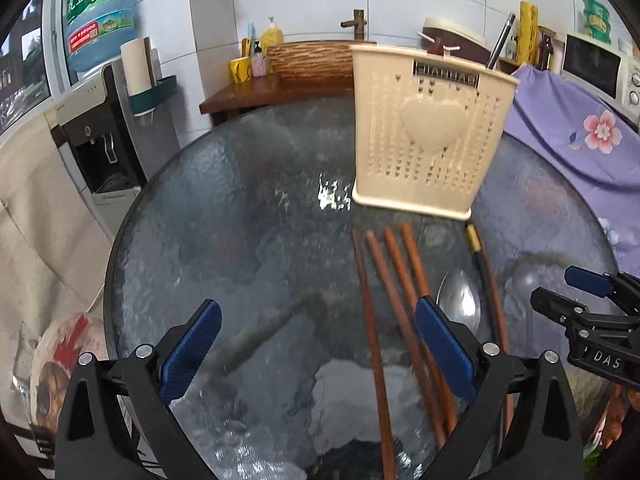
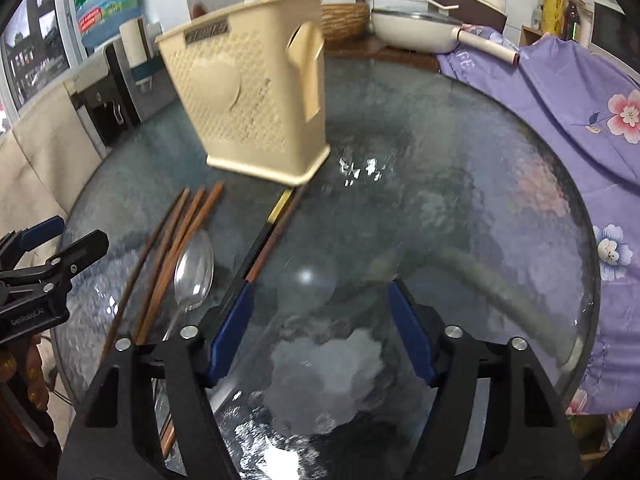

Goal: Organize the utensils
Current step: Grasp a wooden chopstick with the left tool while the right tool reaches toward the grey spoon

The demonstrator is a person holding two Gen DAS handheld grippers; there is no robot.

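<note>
Utensil ends and holder contents out of sight

In the left wrist view the brown chopsticks point(image 1: 378, 320) run off the bottom edge, and the left gripper's right finger point(image 1: 444, 344) covers part of them and the spoon point(image 1: 460, 304) handle. The cream utensil holder point(image 1: 432, 128) hides all but the top of a dark handle point(image 1: 500, 42) standing inside it; what utensil that is cannot be told. The holder's label is too blurred to read in either view. In the right wrist view the spoon handle point(image 2: 172, 328) disappears behind the right gripper's left finger point(image 2: 232, 328).
</note>
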